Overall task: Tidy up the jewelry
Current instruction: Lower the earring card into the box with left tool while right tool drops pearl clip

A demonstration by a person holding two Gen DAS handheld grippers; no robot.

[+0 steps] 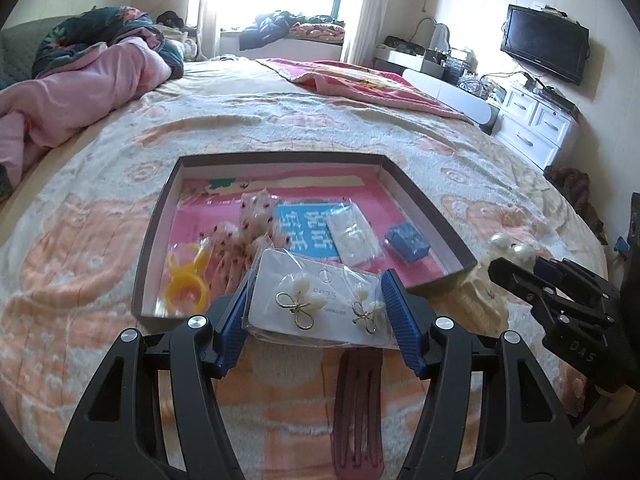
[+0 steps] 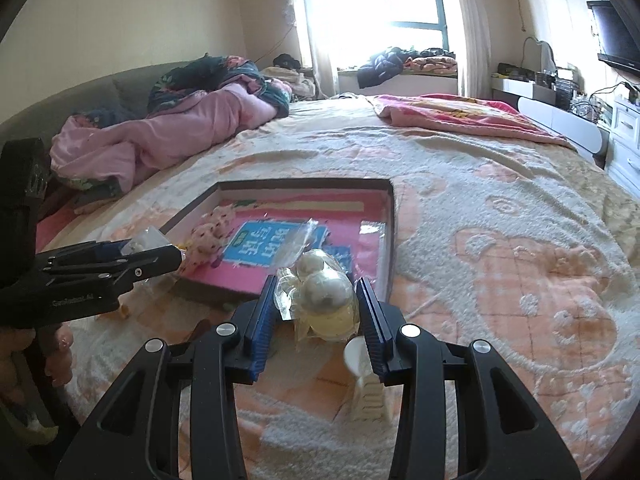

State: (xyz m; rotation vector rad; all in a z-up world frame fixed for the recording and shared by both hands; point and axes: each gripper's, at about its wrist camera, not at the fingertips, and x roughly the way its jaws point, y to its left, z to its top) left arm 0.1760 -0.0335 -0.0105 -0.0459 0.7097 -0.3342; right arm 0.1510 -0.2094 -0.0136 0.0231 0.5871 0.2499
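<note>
Item 1. Left gripper (image 1: 316,312): blue ribbed fingers (image 1: 402,320) at a middling spread, closed on the two side edges of an earring card (image 1: 312,300) in a clear sleeve. The card carries two gold bow-shaped studs with pale beads. It hangs above the near wall of the open box (image 1: 424,204).

Item 2. Right gripper (image 2: 316,304): fingers (image 2: 370,312) set narrower, clamped on a clear bag of large pearls (image 2: 320,292). The bag sits just short of the box's near edge, to the right of the left gripper.

Item 3. Box contents, on a pink liner: yellow ring-shaped toy (image 1: 186,280), spotted fabric pouch (image 1: 256,216), blue printed card (image 1: 308,228), white packet (image 1: 352,236), small blue box (image 1: 408,242).

Item 4. Left out on the bedspread (image 1: 100,240): a dark red hair clip (image 1: 358,408) beneath the left gripper; a pale ridged item (image 2: 370,396) under the right gripper, identity unclear.

Handling note (judgement): both pieces appear ready to go into the box. Carry each well past the near wall before lowering. Set the card flat in the bare pink patch near the front. Place the pearls on the right side beside the small blue box. Release one hand at a time so the grippers do not collide. Keep the card level, since the slippery sleeve could slide.
</note>
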